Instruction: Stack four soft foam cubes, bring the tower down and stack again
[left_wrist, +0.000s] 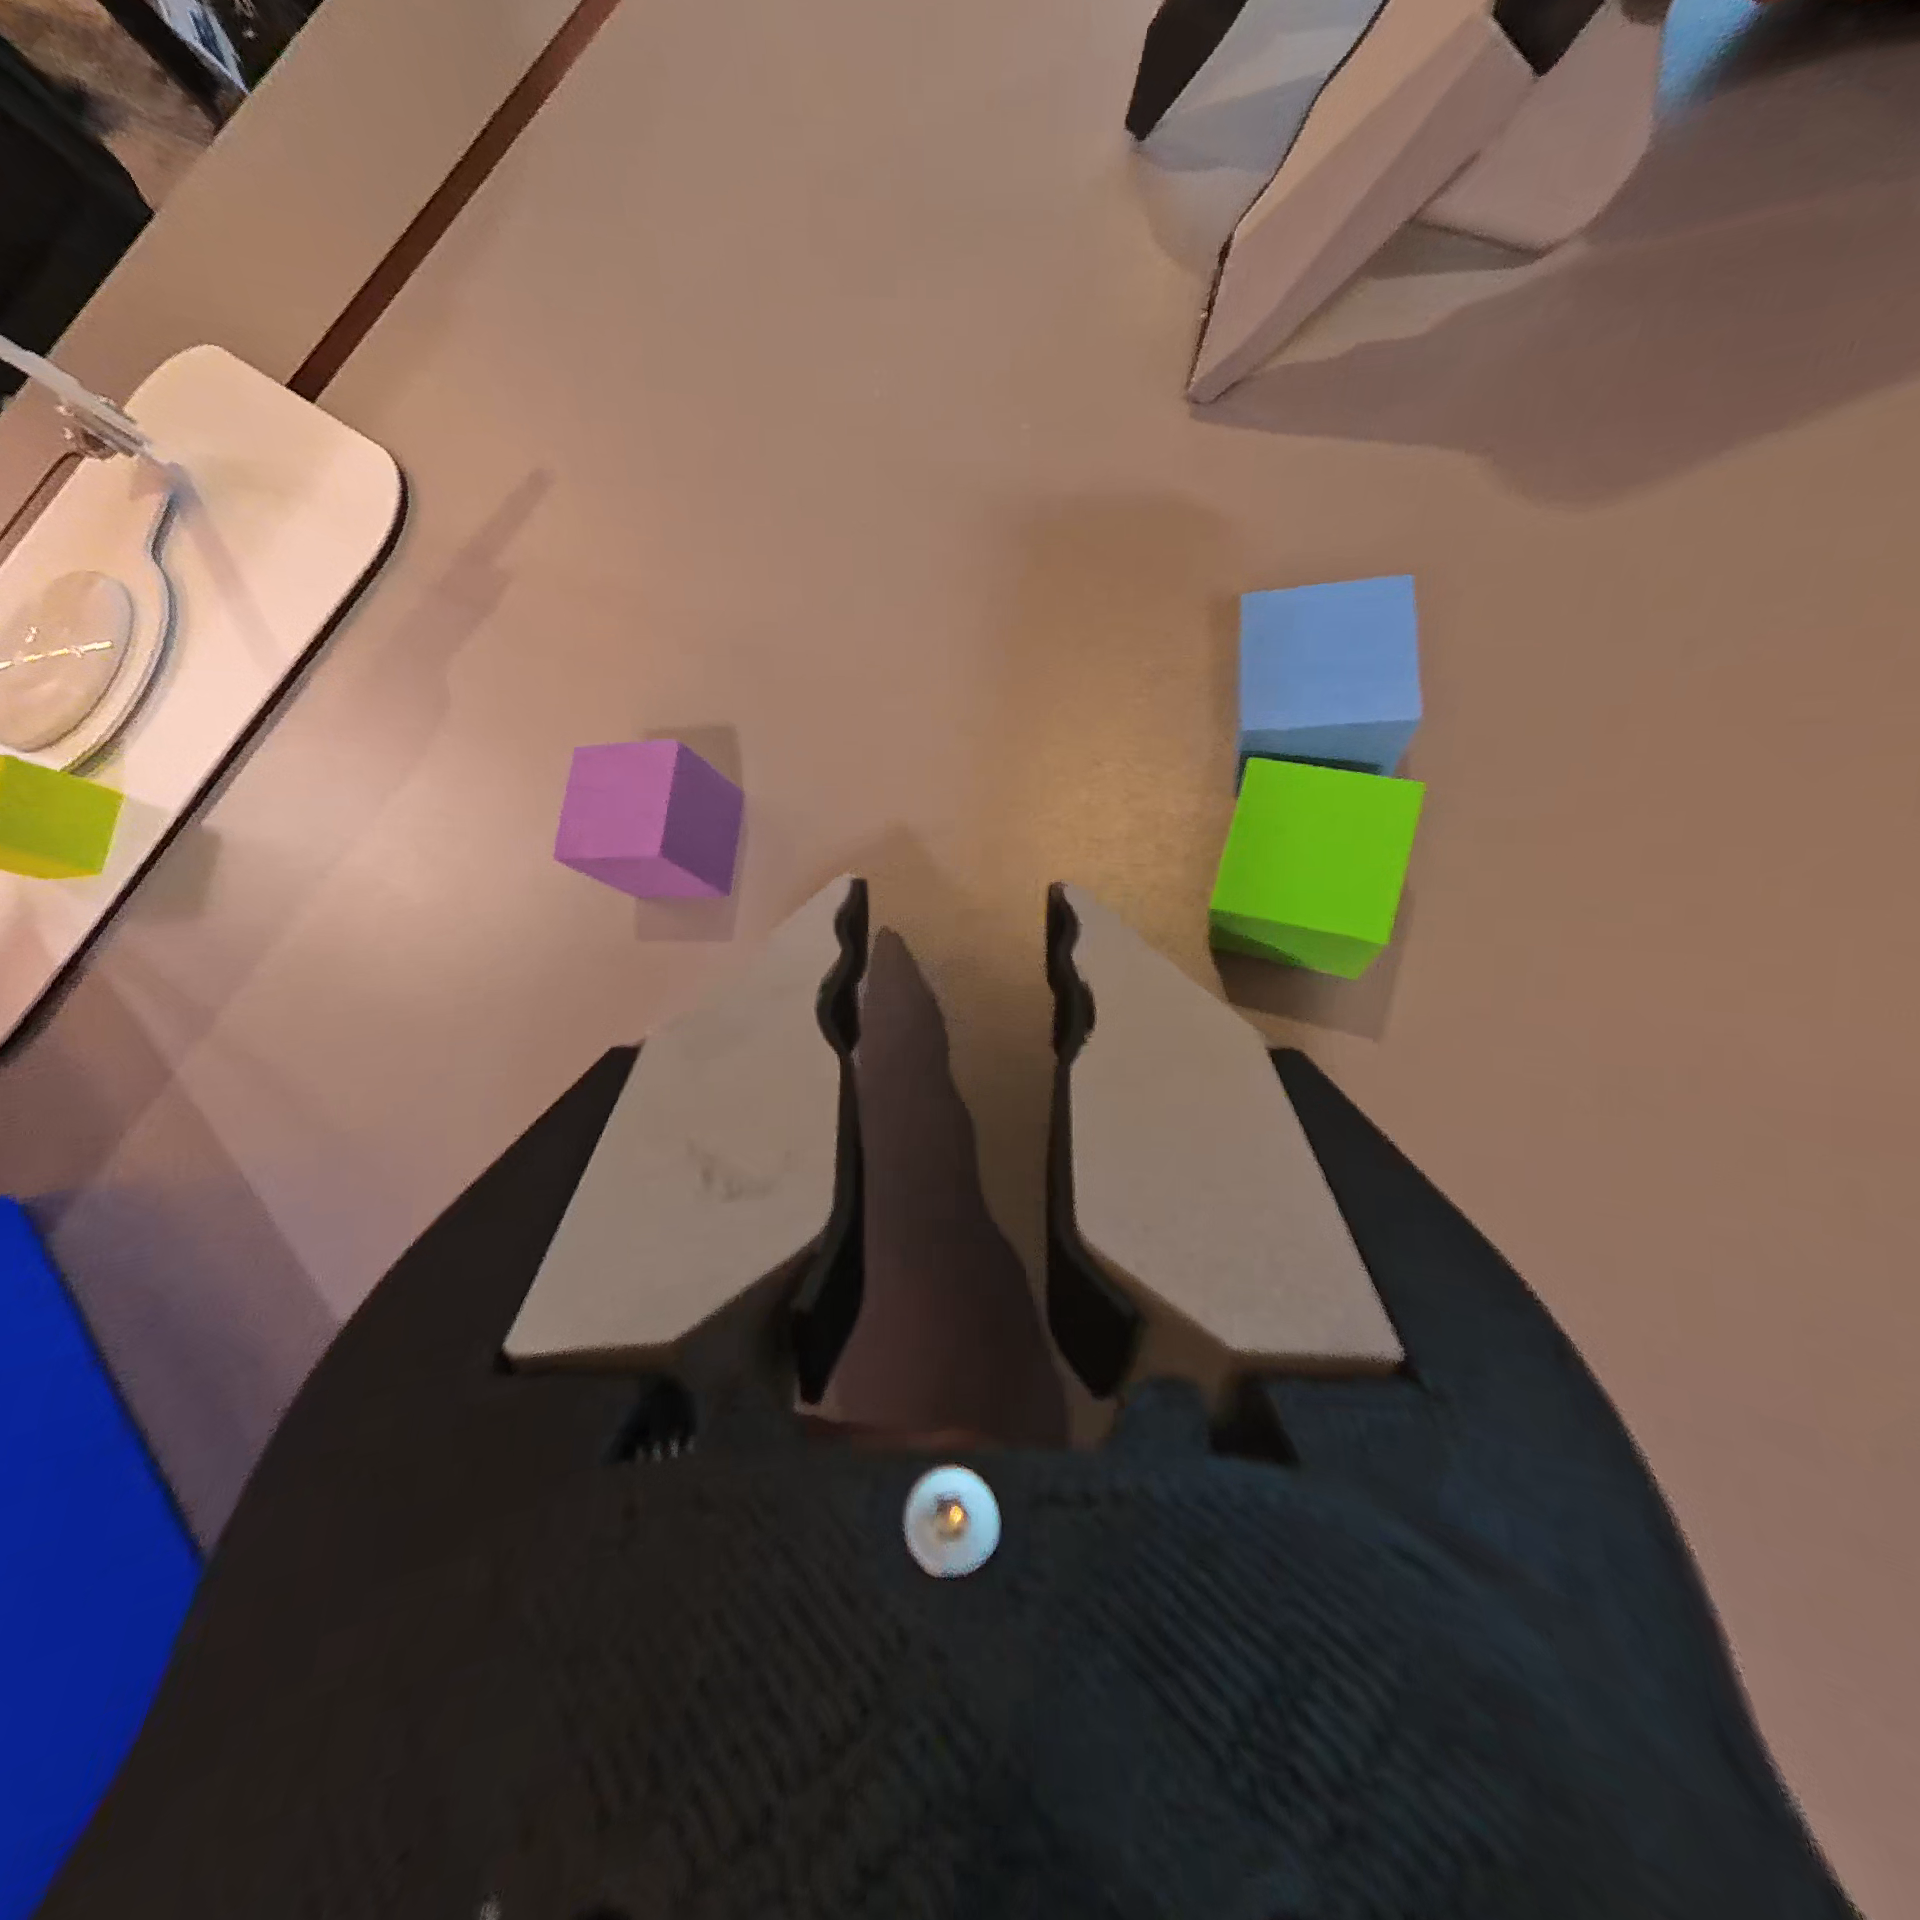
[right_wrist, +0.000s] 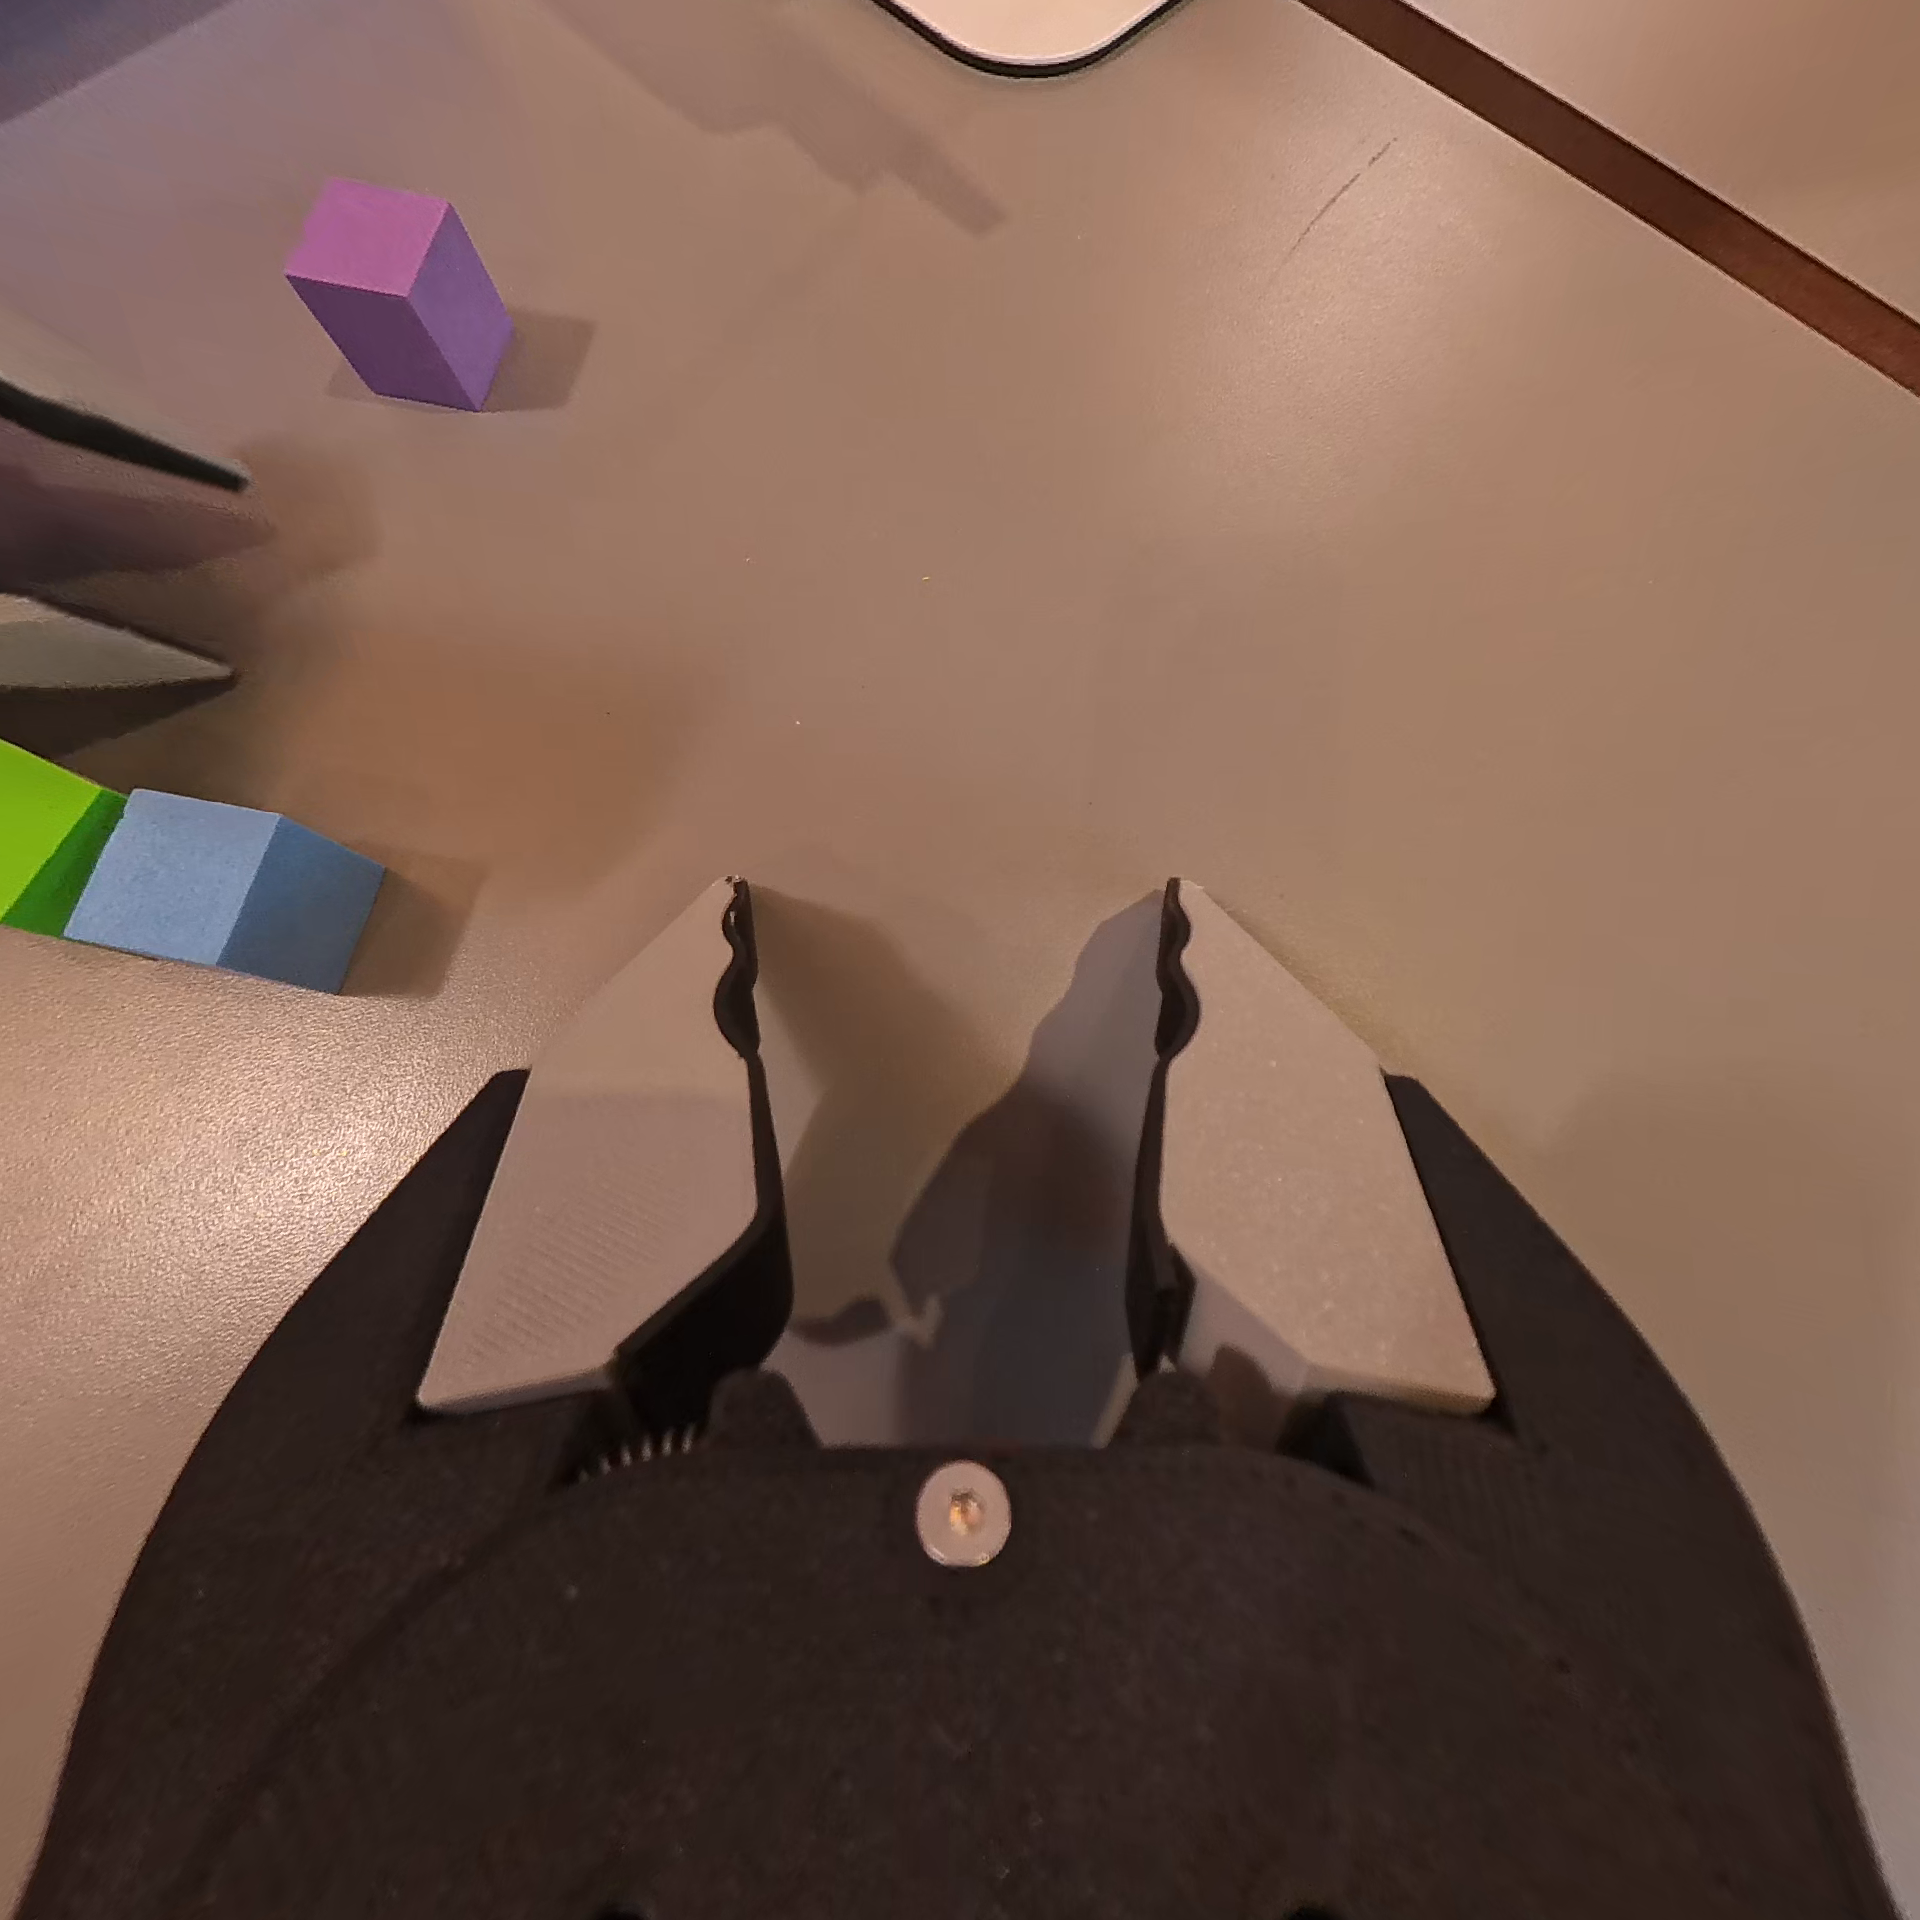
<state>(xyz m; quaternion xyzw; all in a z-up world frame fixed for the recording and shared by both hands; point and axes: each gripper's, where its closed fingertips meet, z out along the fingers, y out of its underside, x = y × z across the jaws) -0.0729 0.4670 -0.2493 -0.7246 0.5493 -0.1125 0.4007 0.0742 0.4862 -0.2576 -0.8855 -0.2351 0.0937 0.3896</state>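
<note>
Left tongs (left_wrist: 954, 896): I am holding these over the bench, jaws narrowly parted, gripping nothing.
Right tongs (right_wrist: 954, 894): I am holding these wider apart, also gripping nothing, over bare bench.
Purple cube (left_wrist: 646, 819): sitting alone on the bench, just left of my left tongs' tips, turned corner-on to them.
Green cube (left_wrist: 1311, 860): sitting just right of my left tongs, touching the blue cube (left_wrist: 1328, 660) behind it; both on the bench, side by side, not stacked.
Yellow-green cube (left_wrist: 52, 816): resting on the white tray (left_wrist: 281, 488) at far left, well apart from the others.
Stage: I am judging no tower is standing; four cubes are waiting to be stacked.
Risk 1: soft foam is likely to squash under a hard squeeze and spring askew on release, tilting the stack.
Risk 2: grabbing green while it is touching blue could drag or nudge blue along.
Risk 3: purple is lying corner-on; closing on its edges could twist it out.
Risk 4: both tongs are working near each other; a bump could topple a part-built tower.
Bench (right_wrist: 1351, 623): smooth, matte beige, with a dark brown seam at the edge; faint scuff mark.
Room: warm dim light, soft shadows; a blue thing (left_wrist: 73, 1558) at lower left, kind unclear.
</note>
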